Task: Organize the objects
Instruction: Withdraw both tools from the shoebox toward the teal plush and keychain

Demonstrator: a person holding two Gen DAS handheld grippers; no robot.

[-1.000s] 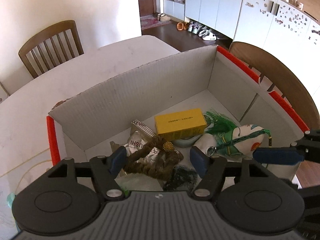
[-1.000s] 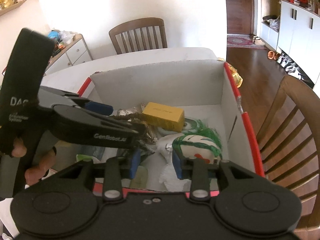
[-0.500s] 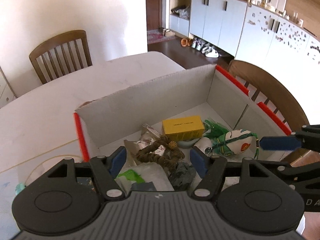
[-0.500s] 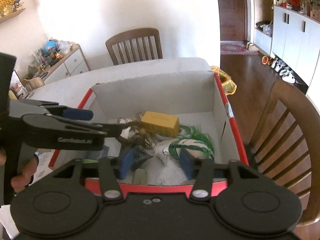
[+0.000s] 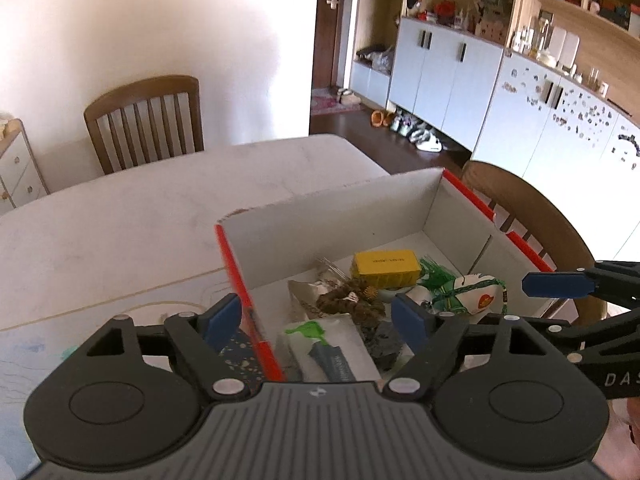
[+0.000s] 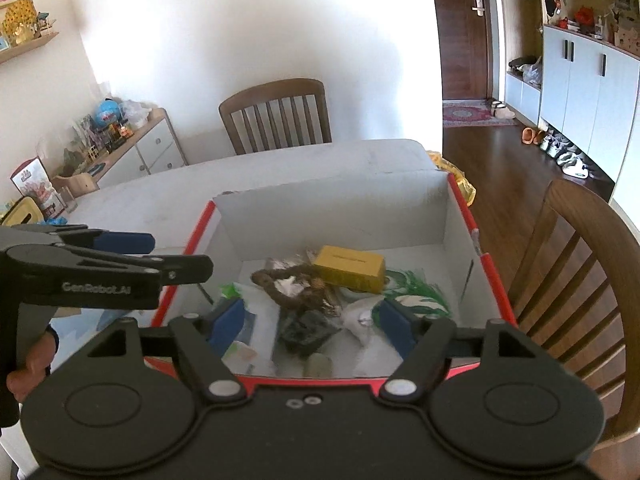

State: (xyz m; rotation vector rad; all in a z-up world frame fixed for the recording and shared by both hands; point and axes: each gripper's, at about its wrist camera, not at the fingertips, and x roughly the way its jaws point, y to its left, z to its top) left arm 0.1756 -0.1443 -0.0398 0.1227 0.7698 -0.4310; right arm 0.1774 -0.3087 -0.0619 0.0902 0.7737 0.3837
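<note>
A white cardboard box with red edges (image 5: 236, 272) (image 6: 460, 200) stands on the pale table. Inside lie a yellow carton (image 5: 386, 266) (image 6: 350, 266), a brown braided rope (image 5: 348, 302) (image 6: 292, 288), a green-and-white pouch (image 5: 472, 294) (image 6: 416, 300), a dark lump (image 6: 306, 328) and plastic packets (image 5: 328, 348). My left gripper (image 5: 316, 320) hovers above the box's left wall, jaws opening, nothing between them. My right gripper (image 6: 308, 324) hangs over the box's near edge, jaws opening, empty. Each gripper appears in the other's view: the right gripper (image 5: 556, 284), the left gripper (image 6: 128, 242).
Wooden chairs stand behind the table (image 5: 144, 120) (image 6: 276, 114) and beside the box on the right (image 5: 532, 216) (image 6: 576, 264). A low dresser with toys (image 6: 120, 144) lines the left wall. White cabinets (image 5: 460, 76) and shoes on the dark floor lie beyond. A person's hand (image 6: 28, 364) grips the left tool.
Both grippers rose and drew back from the box contents. The right jaws spread from nearly shut to wide; the left jaws widened and shifted left over the box's left wall.
</note>
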